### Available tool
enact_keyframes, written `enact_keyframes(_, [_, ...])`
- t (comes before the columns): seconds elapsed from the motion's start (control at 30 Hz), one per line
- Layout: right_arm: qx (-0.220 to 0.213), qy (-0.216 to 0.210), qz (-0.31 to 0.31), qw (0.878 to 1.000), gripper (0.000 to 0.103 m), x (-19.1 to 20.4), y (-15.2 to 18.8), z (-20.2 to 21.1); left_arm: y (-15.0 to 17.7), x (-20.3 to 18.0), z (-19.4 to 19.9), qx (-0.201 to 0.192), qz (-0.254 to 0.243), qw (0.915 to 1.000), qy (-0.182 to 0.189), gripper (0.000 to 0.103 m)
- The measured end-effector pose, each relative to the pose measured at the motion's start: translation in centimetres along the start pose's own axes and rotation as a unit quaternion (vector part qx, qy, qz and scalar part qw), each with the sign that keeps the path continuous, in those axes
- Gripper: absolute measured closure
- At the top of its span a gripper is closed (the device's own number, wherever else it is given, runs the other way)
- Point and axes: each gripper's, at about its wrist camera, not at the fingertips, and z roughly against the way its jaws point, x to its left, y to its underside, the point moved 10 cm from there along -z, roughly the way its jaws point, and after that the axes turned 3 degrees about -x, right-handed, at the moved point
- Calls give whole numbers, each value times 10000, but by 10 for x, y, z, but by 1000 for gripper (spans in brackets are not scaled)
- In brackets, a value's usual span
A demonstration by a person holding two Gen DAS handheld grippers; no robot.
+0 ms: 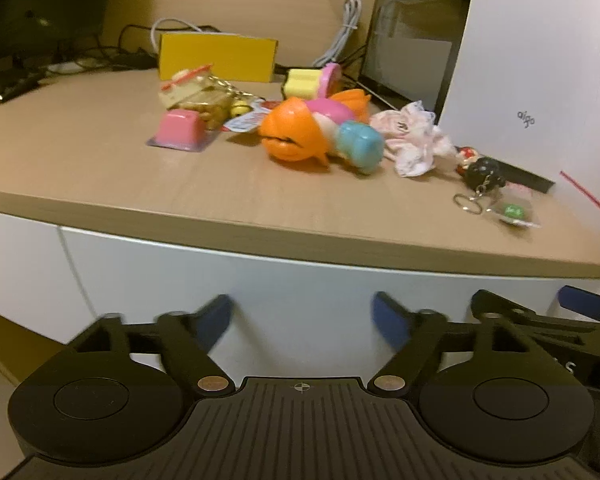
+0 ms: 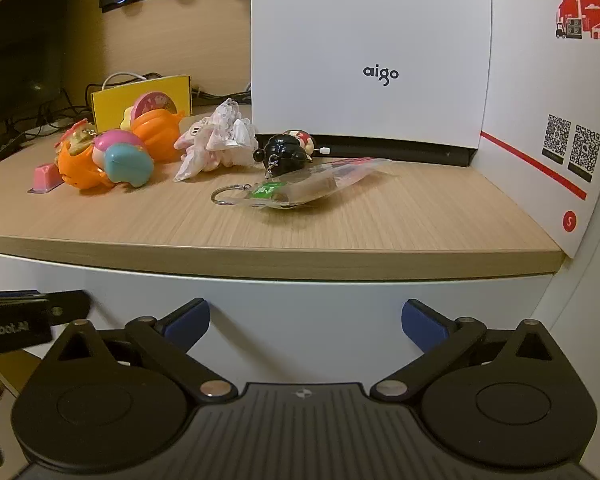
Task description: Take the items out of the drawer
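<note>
Drawer front seen shut below tabletop front edge; inside not visible, so contents cannot be told. Toys already laid on top: orange fish toy mid, pink cloth, black keychain nr right edge. Task judged mostly done or paused. Left gripper and right gripper both spread wide, nothing held.

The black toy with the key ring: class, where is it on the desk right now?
In the right wrist view the black toy sits mid-desk before the white aigo box, right of the pink frilly cloth.
</note>
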Motion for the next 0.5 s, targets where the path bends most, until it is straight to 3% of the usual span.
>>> enact_keyframes(0.2, [165, 114, -131, 9997, 0, -12, -12, 25, -1, -14, 22, 89, -309, 9995, -7, 21])
enact_keyframes(0.37, [434, 85, -449, 9980, 0, -16, -16, 65, -7, -17, 72, 162, -341, 9992, -89, 21])
enact_keyframes(0.5, [398, 145, -255, 9988, 0, -11, -19, 104, -9, -19, 111, 149, -456, 9988, -89, 21])
